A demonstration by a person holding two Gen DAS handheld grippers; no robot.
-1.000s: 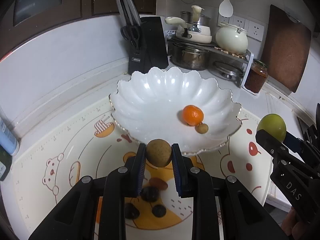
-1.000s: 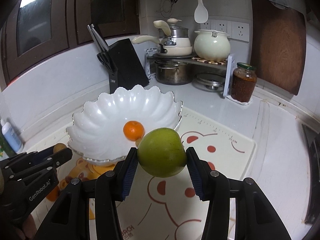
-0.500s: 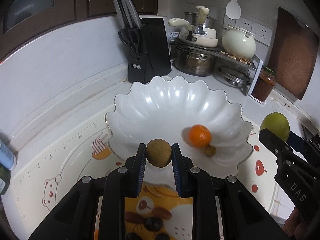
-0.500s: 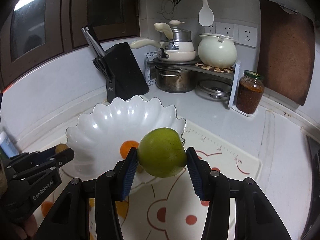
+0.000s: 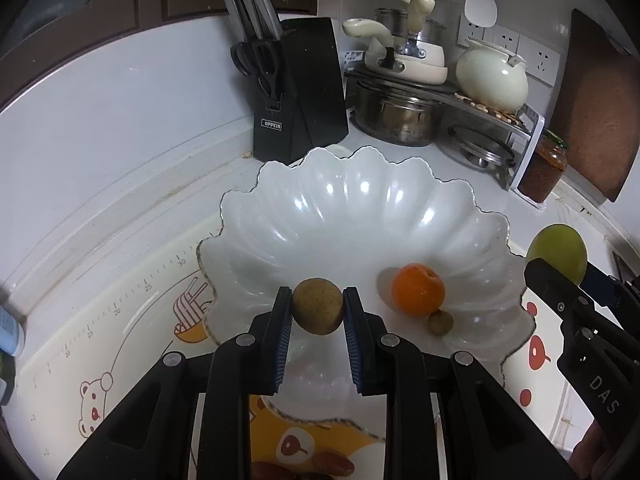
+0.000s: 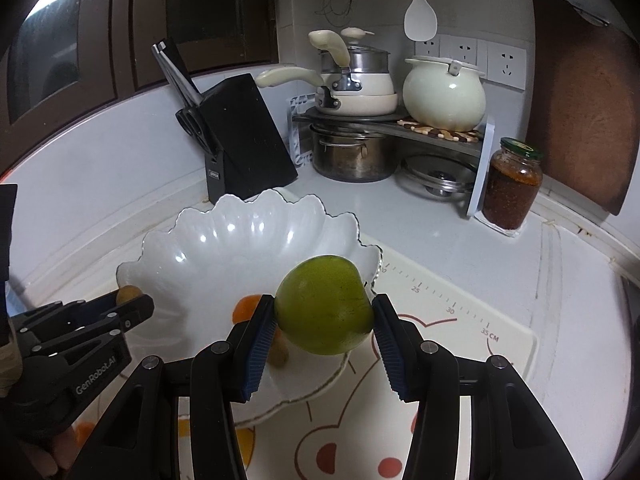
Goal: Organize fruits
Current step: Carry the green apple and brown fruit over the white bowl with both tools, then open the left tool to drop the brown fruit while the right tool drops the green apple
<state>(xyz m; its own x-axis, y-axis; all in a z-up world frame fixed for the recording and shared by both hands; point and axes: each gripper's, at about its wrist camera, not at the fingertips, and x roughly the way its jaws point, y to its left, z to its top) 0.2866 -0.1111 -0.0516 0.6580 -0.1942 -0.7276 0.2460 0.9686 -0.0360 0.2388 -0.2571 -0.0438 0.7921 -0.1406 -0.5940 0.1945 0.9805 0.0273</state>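
Both grippers (one fruit each) moved over the bowl [image 5: 360,216] holding two.

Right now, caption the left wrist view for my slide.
Left gripper holds a brown fruit above the white bowl containing an orange.

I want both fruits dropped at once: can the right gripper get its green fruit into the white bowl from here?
Probably yes. The right gripper, shut on the green fruit, hangs at the white bowl's near rim; the left gripper is off to the side.
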